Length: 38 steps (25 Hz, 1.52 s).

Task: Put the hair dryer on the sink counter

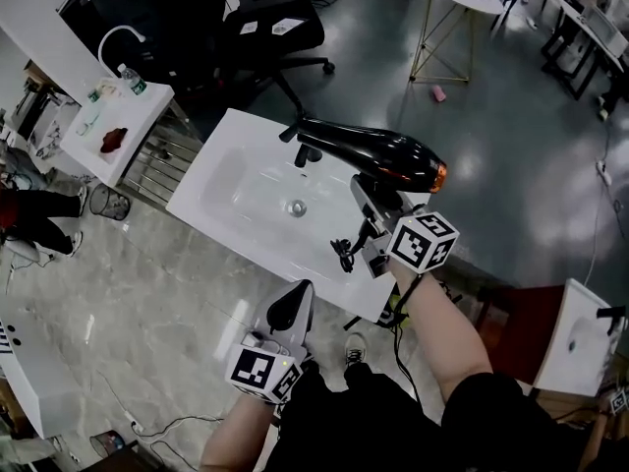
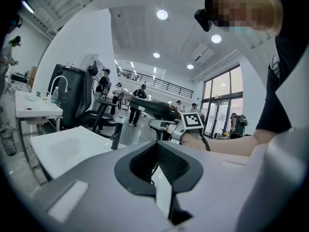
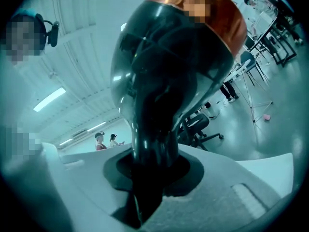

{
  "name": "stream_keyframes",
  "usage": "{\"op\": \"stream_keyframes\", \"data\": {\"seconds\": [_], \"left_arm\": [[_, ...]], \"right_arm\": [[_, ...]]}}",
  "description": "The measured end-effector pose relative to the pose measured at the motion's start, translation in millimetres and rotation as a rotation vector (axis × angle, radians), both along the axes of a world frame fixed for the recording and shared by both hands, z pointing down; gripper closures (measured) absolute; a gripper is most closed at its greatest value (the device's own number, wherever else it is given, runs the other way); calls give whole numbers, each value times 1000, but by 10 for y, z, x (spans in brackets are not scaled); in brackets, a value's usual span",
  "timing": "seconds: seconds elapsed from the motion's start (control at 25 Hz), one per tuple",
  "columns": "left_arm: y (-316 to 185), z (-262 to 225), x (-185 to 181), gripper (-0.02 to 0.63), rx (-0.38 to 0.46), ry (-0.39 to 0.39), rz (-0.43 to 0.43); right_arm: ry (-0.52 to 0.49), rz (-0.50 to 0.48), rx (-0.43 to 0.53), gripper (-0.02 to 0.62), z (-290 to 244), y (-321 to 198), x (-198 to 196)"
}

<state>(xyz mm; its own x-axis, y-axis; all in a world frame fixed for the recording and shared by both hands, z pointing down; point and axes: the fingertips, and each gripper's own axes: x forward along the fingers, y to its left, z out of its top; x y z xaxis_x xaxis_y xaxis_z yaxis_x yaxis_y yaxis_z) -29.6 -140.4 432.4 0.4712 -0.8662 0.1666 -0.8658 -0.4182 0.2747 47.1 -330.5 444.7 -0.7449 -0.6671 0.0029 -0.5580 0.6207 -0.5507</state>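
The right gripper (image 1: 364,197) clamps the hair dryer (image 1: 378,151) by its handle, with the barrel held above the sink counter (image 1: 246,126) at its right side. The left gripper (image 1: 292,311), well apart near the counter's front edge, seems closed on nothing.

Glossy black hair dryer (image 1: 378,153) with copper band (image 1: 437,176), white sink counter (image 1: 295,256)

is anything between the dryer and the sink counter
Nothing visible. The dryer, held in the right gripper, hangs just above the counter; only the black faucet stands close by its nozzle.
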Motion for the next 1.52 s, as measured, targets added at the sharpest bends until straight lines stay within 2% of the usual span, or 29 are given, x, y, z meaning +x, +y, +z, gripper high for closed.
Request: {"op": "stream_keyframes", "data": {"seconds": [0.44,0.96,1.52], "left_arm": [[-186,197,59,603,-23,5,51],[-388,484,-26,603,-46,30,77],[-355,615,-124,603,-92,27,87]], "right_arm": [[54,26,-114,509,692,-162,-2],[50,95,-338,509,1563,-450,13],[-69,159,-572,509,2113,-566,51]]}}
